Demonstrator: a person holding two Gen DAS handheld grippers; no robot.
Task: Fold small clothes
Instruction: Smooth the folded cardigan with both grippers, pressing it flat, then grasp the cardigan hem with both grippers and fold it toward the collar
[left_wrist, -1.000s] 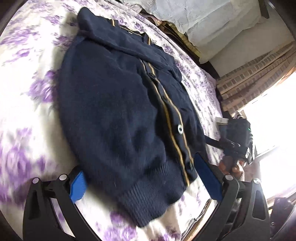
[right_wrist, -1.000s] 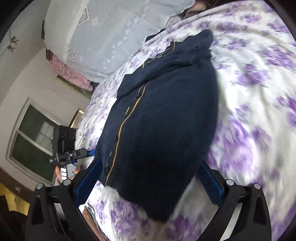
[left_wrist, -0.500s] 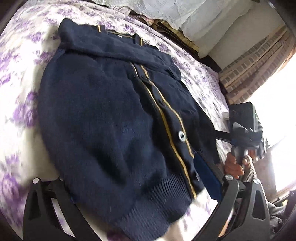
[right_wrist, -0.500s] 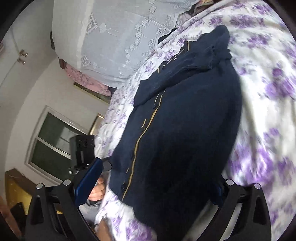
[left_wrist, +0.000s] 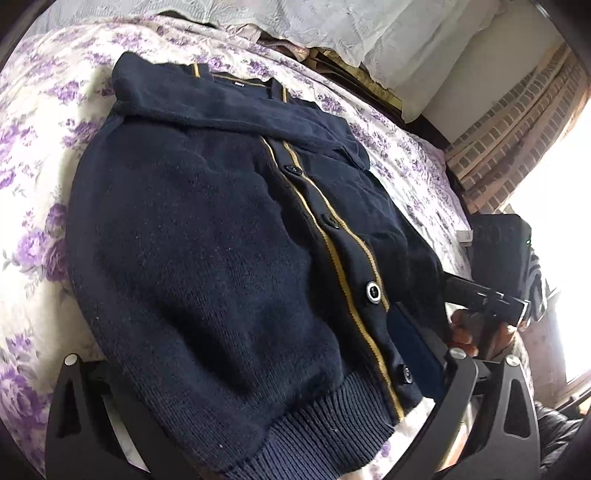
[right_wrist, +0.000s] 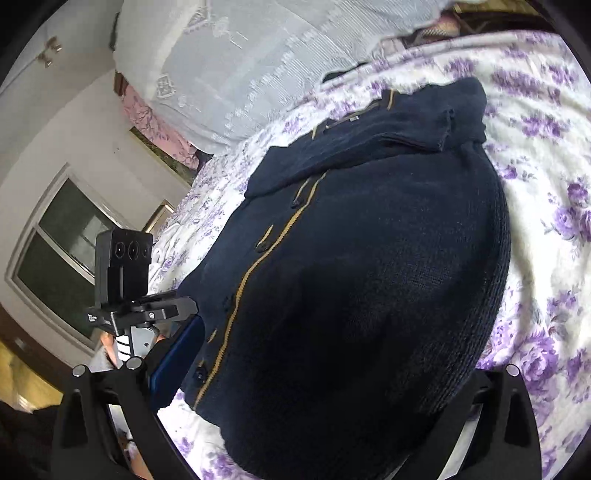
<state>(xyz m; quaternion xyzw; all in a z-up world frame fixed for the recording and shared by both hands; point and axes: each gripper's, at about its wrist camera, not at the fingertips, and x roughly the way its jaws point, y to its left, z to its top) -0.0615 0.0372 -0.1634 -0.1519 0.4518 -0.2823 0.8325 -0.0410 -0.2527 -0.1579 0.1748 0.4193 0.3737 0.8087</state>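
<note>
A small navy knit cardigan (left_wrist: 221, 258) with gold placket stripes and dark buttons lies front up on a floral bed cover, both sleeves folded across its chest. It also shows in the right wrist view (right_wrist: 369, 277). My left gripper (left_wrist: 258, 417) is open, its fingers straddling the ribbed hem; the hem covers the left finger's pad. My right gripper (right_wrist: 325, 417) is open, straddling the hem's other side, with the cloth over its right finger. Each view shows the other gripper (left_wrist: 491, 295) (right_wrist: 125, 288) beside the hem.
The bed cover (left_wrist: 33, 184) is white with purple flowers and spreads around the cardigan. A pale lace-covered pillow pile (right_wrist: 240, 66) lies at the bed's head. A brick wall and a bright window (left_wrist: 517, 122) stand beside the bed; a dark window (right_wrist: 62, 240) stands on the other side.
Both grippers have moved forward onto the cardigan's hem, so the cloth now lies between their open fingers and covers one pad on each. The cardigan itself has stayed flat.
</note>
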